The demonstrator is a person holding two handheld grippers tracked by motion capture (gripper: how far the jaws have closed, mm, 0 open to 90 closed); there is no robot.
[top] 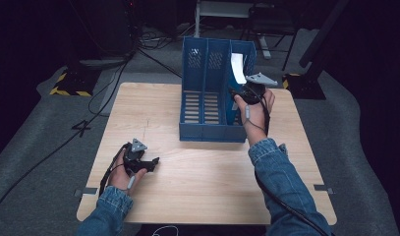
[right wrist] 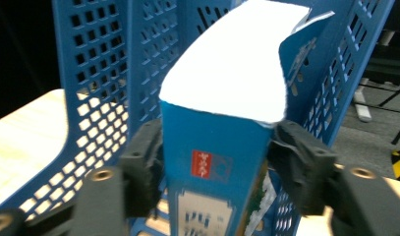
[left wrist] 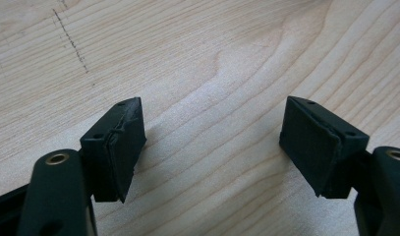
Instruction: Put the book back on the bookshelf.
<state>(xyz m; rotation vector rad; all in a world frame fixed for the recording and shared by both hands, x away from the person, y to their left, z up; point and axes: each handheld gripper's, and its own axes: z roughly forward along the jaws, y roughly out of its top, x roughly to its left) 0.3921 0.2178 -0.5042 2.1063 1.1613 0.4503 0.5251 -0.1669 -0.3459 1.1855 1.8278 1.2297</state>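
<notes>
The left tongs (top: 149, 161) rest low over the near left part of the table (top: 202, 182), jaws spread wide with nothing but bare wood grain between them; they are released and idle.

Farther in, the right tongs (top: 241, 91) reach into the rightmost compartment of the blue file rack (top: 207, 105), which stands upright on the far half of the table. A blue box (right wrist: 222, 147) with a white top face stands between the jaws inside that compartment. In the right gripper view the pads (right wrist: 147, 162) lie close against both sides of the box; whether they press on it or have just let go cannot be told, as the picture is soft there.

Risk, as a judgement: if the box is not yet seated on the compartment floor, a release lets it drop or tip against the perforated divider. Withdrawing with a pad dragging on a side could lift the box out or shift the rack.
</notes>
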